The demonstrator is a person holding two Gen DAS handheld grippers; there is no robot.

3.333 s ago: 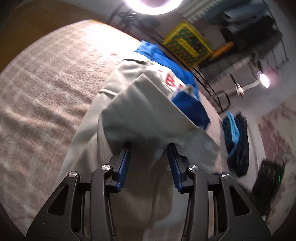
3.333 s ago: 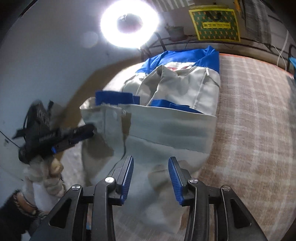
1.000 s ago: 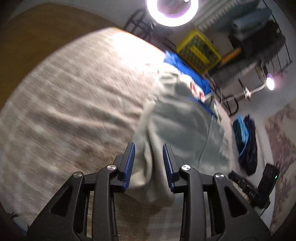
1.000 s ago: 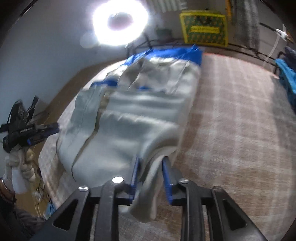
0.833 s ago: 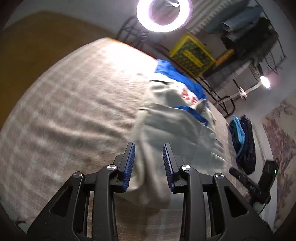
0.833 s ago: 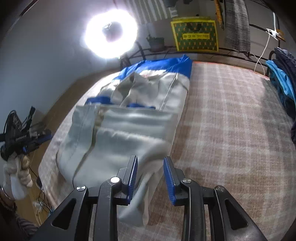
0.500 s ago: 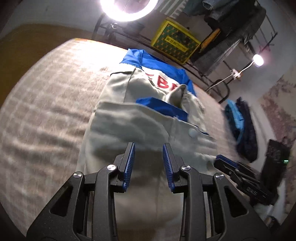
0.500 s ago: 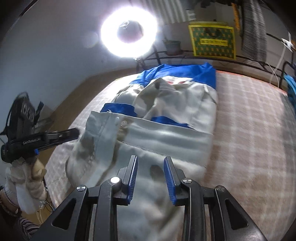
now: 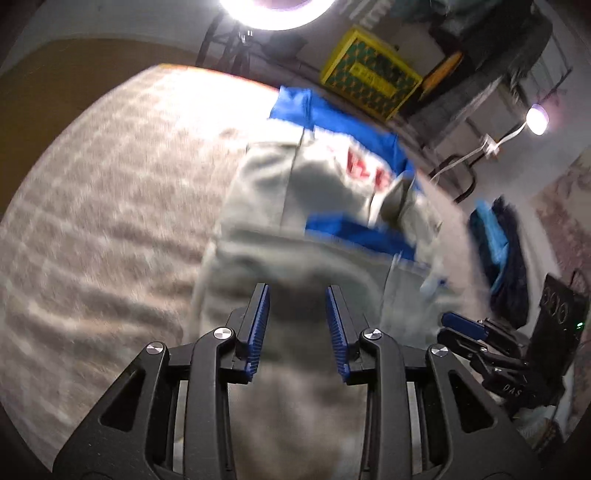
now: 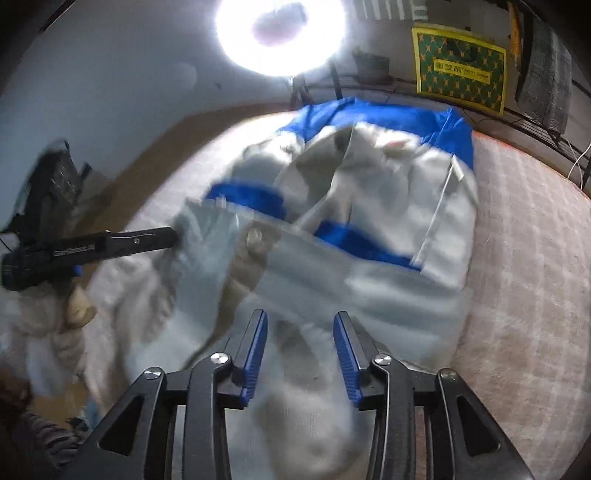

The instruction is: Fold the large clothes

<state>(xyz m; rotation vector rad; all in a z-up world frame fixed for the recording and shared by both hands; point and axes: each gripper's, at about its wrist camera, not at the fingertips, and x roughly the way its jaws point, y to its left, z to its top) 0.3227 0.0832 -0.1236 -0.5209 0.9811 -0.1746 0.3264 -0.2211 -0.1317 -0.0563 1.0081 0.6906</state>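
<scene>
Left wrist view
- Garment: lying folded on the checked bed, grey cloth with blue bands, blurring from motion.
- Left claw: hovering over the near grey fold, pads standing apart with cloth showing between and below them; impossible to tell whether pinching or merely framing it.
- Right claw: showing at the right edge beside the garment's side.
- Background: ring light glaring at top, yellow crate behind the bed.

Right wrist view
- Garment: spreading across the bed, lower grey part doubled over the upper, blue collar end farthest away.
- Right claw: jaws opening, grey cloth between them but pads no longer pressing on it.
- Left claw: reaching to the garment's left edge, touching or just beside it; held by a gloved hand.

Risks
- Uneven release: right side letting go while left possibly gripping, likely dragging the fold askew.
- Snagging: ribbed pads catching loose cloth on withdrawal, pulling the folded layer back open.
- Bunching: near edge looking rumpled, likely leaving a crooked crease unless smoothed.
</scene>
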